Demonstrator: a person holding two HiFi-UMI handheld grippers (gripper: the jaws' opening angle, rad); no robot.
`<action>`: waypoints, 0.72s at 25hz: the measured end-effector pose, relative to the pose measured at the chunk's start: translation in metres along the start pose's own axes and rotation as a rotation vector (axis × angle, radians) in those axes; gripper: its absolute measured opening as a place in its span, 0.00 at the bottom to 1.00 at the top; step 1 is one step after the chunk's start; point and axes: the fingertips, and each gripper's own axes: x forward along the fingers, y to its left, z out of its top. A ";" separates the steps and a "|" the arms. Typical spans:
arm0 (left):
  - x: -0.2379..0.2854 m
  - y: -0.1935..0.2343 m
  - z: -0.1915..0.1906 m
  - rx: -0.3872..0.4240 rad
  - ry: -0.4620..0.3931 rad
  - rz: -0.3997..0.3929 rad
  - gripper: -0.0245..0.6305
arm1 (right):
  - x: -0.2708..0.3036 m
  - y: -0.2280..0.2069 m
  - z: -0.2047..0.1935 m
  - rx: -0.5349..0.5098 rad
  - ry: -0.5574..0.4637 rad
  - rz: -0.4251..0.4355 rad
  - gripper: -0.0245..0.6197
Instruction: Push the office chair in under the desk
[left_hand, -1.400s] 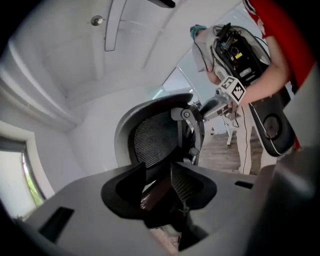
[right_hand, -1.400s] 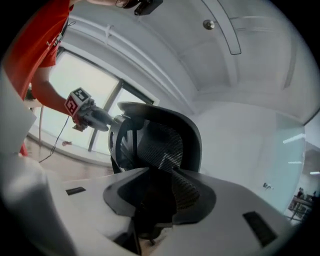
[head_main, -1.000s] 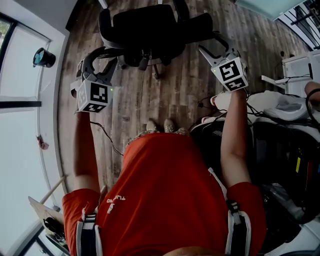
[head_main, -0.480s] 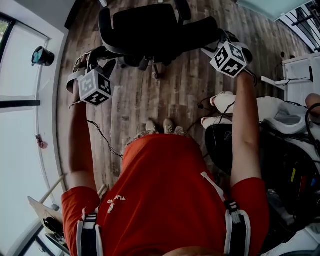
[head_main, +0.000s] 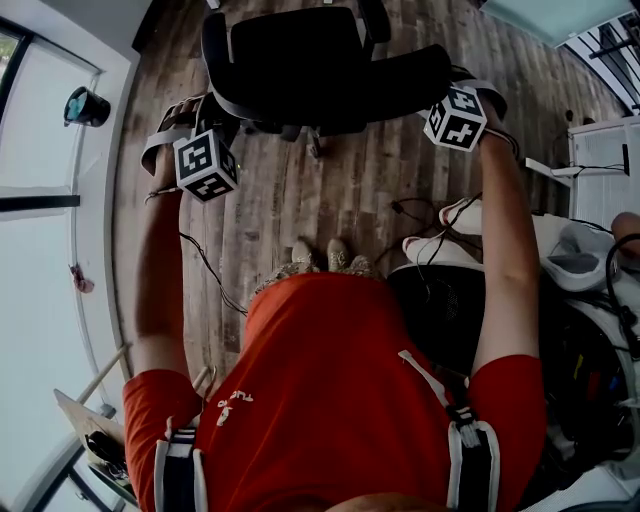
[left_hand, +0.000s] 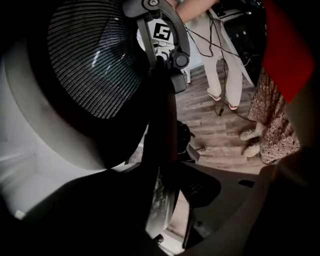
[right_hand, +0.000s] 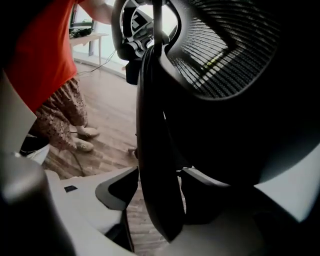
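Jaws just opened wide, the left gripper (left_hand: 170, 200) and right gripper (right_hand: 155, 200) loosely straddle the backrest edges of the office chair (head_main: 310, 60); either could slip off mid-push.

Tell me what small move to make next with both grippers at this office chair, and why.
Probably close both on the chair backrest. The left gripper and right gripper have just been opening their jaws, and each straddles a side edge of it without pressing on it; a firm hold seems needed before pushing.

Chair backrest edge (right_hand: 152, 125) between just-opened claw (right_hand: 161, 196)
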 end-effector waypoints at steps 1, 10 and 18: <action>0.003 -0.003 -0.001 0.015 0.007 -0.008 0.37 | 0.004 0.003 -0.001 -0.008 0.004 0.009 0.48; 0.008 -0.009 -0.007 0.107 0.052 -0.002 0.14 | 0.008 0.003 0.005 -0.044 -0.011 -0.052 0.25; 0.023 0.002 -0.014 0.098 0.059 -0.008 0.14 | 0.022 -0.013 0.007 -0.063 -0.029 -0.059 0.23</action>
